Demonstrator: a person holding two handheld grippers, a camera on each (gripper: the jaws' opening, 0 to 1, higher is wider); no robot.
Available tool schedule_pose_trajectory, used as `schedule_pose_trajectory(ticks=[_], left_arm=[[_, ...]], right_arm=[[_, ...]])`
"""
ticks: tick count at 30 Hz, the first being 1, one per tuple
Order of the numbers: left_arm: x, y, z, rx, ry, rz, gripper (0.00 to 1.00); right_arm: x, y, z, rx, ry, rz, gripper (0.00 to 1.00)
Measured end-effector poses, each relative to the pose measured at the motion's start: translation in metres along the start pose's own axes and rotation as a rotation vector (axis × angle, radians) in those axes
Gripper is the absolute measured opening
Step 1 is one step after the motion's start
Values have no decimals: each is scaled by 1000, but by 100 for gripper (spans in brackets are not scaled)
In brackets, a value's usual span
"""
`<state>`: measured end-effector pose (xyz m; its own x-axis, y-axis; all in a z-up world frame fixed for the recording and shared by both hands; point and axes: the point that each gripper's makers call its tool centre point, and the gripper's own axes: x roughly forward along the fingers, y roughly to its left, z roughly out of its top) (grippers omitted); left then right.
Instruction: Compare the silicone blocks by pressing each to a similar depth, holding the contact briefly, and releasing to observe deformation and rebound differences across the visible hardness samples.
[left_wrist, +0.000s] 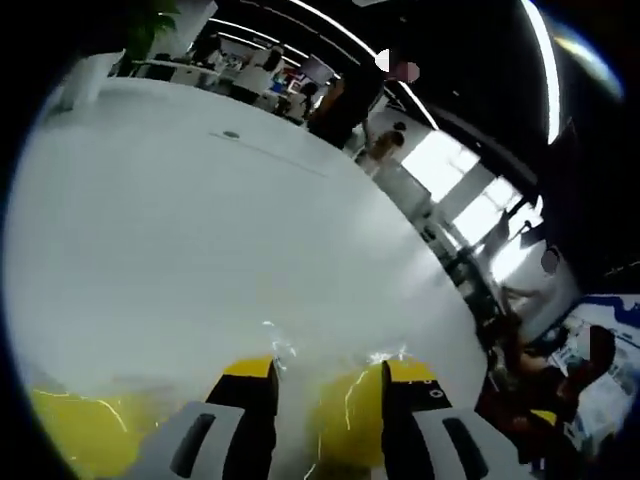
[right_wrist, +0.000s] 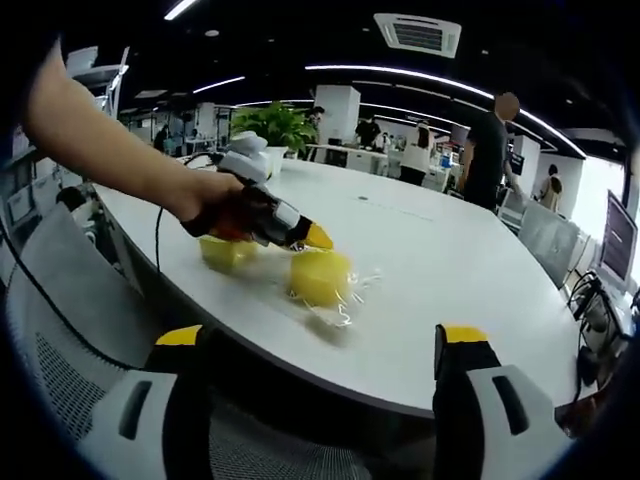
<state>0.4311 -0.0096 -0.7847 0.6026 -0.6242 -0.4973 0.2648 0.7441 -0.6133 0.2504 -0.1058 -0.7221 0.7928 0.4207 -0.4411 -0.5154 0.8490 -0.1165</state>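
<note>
Left gripper (right_wrist: 318, 238) presses its near-closed tips onto a yellow block (right_wrist: 320, 275); right gripper (right_wrist: 320, 345) hangs back, jaws wide.

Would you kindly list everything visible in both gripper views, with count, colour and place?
Silicone blocks: two, yellow, near the table's front edge; one under the left gripper's tips, one below the hand.
Clear plastic wrap: one, transparent, crinkled, around the nearer block.
Table: one, white, large and rounded.
Mesh chair: one, grey, in front of the table.
Potted plant: one, green, far side of the table.
People: several, standing in the background.
Ceiling vent: one, white, overhead.
Person's forearm: one, reaching in from the left.
Left gripper: yellow-tipped, on the nearer block; jaws apart in its own view.
Right gripper: yellow-tipped, jaws wide apart, off the table.
</note>
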Motion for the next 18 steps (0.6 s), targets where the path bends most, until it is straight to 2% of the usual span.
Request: schedule_pose_trajectory(ticks=[2,4,6,9,15,17,18], left_arm=[[4,5,-1,-19,6,13,35],[6,10,2,-85,-3,23,29],[6,12,3,-84,-5,28,25],[8,11,2,-107,-8,16,24],[13,6,2,-102,-15,5,24],[13,5,2,-97,-27,11,16],[12,5,3,-99,-39,14,7]], right_arm=[[0,1,0,-1,0,3,87],[0,1,1,2,-4,4,87],[1,0,0,0,0,2,87],[1,0,0,-1,1,2,87],[1,0,-2,-4,9,1,87],[1,0,-2,-5,10,-1,87],[1,0,-2,-6,11,-2,86]])
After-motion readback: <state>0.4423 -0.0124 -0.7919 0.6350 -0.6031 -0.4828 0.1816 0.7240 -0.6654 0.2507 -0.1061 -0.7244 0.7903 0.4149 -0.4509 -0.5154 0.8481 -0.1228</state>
